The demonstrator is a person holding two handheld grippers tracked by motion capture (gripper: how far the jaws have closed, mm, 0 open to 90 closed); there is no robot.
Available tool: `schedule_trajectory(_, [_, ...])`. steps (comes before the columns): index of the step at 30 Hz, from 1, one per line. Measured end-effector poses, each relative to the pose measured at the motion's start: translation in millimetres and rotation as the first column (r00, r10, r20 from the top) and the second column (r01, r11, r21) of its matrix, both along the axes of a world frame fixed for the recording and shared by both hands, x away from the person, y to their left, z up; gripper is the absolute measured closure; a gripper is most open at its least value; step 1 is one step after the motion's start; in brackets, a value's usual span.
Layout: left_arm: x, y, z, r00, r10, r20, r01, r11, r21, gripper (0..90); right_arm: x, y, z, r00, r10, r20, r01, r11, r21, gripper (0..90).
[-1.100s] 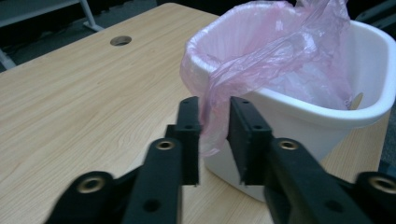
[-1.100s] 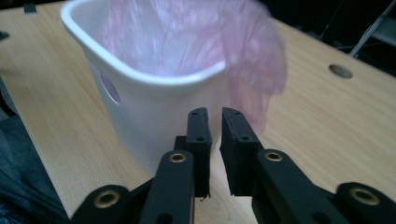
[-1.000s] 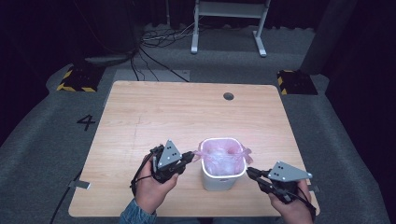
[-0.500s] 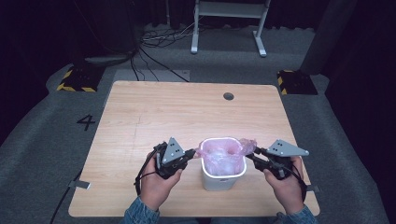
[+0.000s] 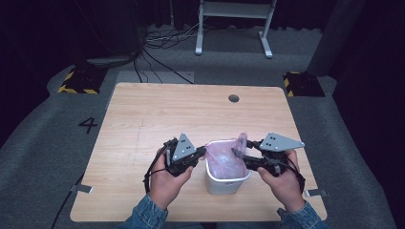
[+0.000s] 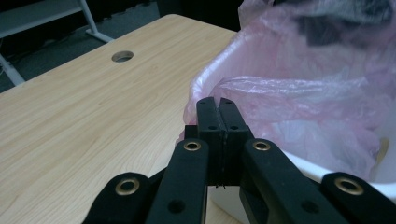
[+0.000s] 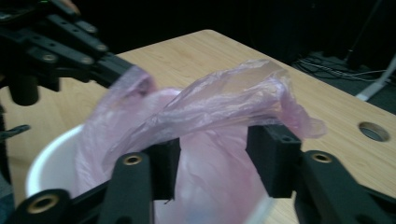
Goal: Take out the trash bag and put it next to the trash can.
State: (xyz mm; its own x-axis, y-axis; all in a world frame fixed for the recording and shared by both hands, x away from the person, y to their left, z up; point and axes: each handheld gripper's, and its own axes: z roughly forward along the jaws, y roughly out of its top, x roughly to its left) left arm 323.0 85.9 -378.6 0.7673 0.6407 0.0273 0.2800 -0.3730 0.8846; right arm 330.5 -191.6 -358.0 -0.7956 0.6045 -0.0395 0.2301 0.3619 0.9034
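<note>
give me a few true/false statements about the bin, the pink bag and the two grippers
1. A pink plastic bag lines the white bin. True.
2. The left gripper has its jaws wide apart. False: they are pressed together at the bag's edge by the bin's rim.
3. The right gripper has a fold of the bag between its open jaws. True.
4. The bin stands at the table's far edge by the round hole. False: it stands near the person's edge, between the two hands.
5. A red mug sits on the table. False: the bin is the one container on it.
</note>
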Motion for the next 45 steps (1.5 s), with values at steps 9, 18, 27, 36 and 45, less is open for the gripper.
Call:
schedule_trajectory(9, [4.4, -19.1, 7.9, 0.9987, -0.049, 0.011, 0.049, 0.9987, -0.011, 89.2, -3.2, 21.0, 0.1, 0.996, 0.085, -0.025, -0.086, 0.996, -0.024, 42.5])
schedule_trajectory(18, [1.3, -33.9, 11.0, 0.9943, -0.106, 0.012, 0.106, 0.9936, -0.038, 89.3, -2.6, 42.2, -8.1, 0.9918, 0.119, -0.047, -0.124, 0.985, -0.12, 32.3])
schedule_trajectory(27, [-5.6, -30.4, 10.6, 0.9919, -0.126, 0.018, 0.127, 0.9899, -0.063, 89.1, 3.3, 47.5, -12.5, 0.9801, 0.136, -0.145, -0.156, 0.977, -0.142, 73.5])
schedule_trajectory(36, [-13.0, -10.4, 5.7, 0.9947, -0.084, 0.059, 0.091, 0.9879, -0.125, 39.8, 0.9, 41.3, -8.4, 0.98, 0.141, -0.14, -0.156, 0.982, -0.105, 87.6])
schedule_trajectory(45, [-27.0, 17.7, -3.9, 0.9955, -0.022, 0.092, 0.031, 0.9955, -0.09, 23.5, 4.2, 29.3, -1.2, 0.9842, 0.125, -0.125, -0.131, 0.99, -0.042, 88.0])
